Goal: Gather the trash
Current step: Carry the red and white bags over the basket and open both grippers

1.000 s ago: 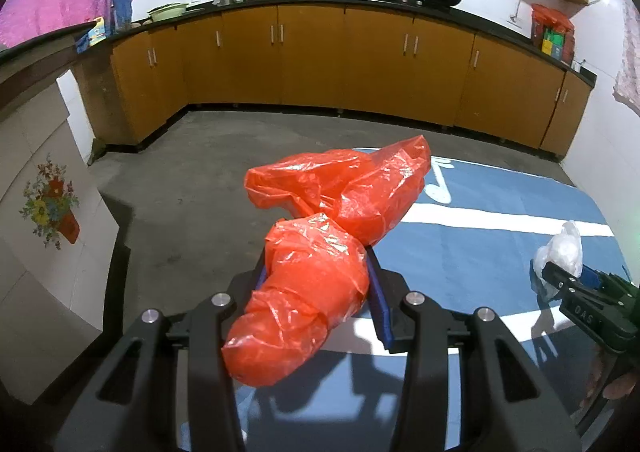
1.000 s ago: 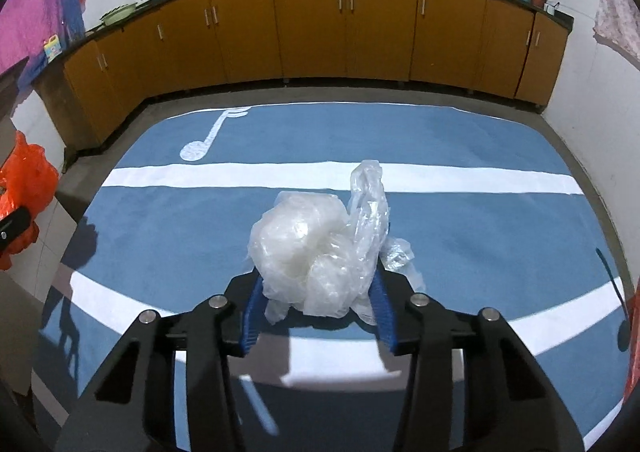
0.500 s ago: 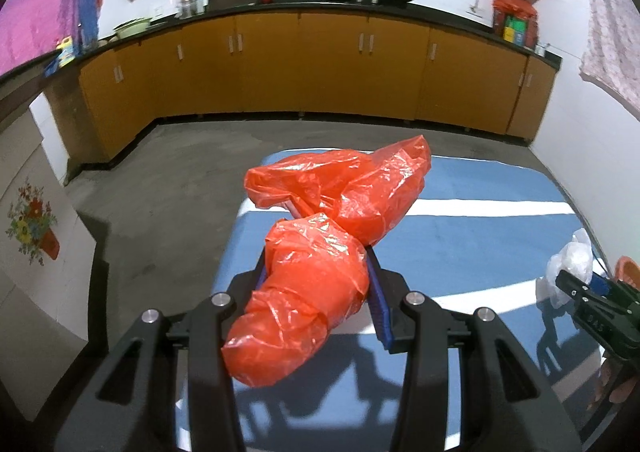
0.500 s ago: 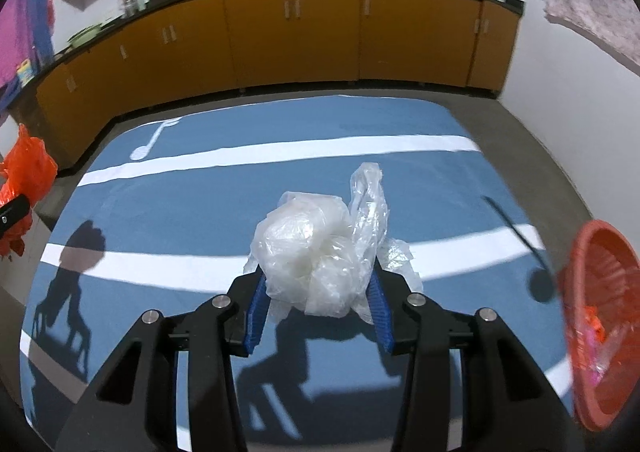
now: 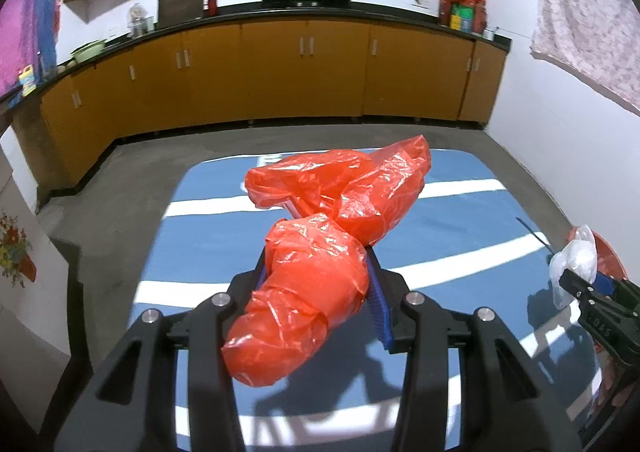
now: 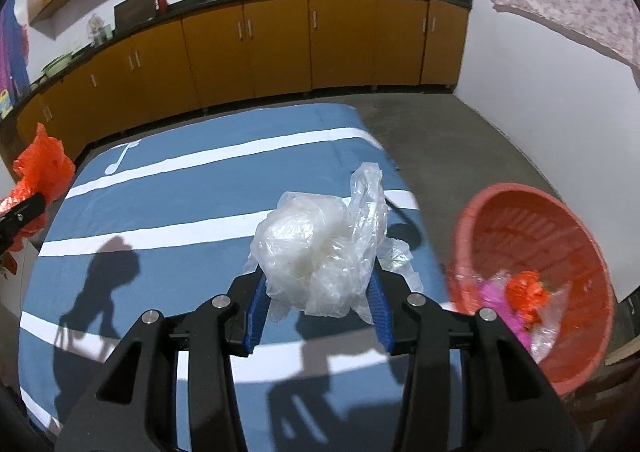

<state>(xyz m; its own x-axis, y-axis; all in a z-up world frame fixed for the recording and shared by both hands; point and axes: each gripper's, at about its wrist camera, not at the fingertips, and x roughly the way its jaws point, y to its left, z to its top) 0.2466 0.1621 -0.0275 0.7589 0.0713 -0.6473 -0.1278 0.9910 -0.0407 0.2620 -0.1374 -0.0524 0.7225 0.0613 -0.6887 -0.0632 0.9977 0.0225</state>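
A crumpled red plastic bag (image 5: pixel 316 288) is being gripped between the partly closed blue pads of the left tool (image 5: pixel 320 292), angled downward above the blue white-striped mat (image 5: pixel 460 219). A crumpled clear plastic bag (image 6: pixel 320 252) is being pinched likewise by the right tool (image 6: pixel 318 300), tilted down beside the round red slatted plastic basket (image 6: pixel 532 236).

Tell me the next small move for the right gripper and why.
Probably carry the clear bag rightward over the red basket. The right gripper is clamped on the bag above the blue mat, and the basket, already holding trash, sits just to its right.
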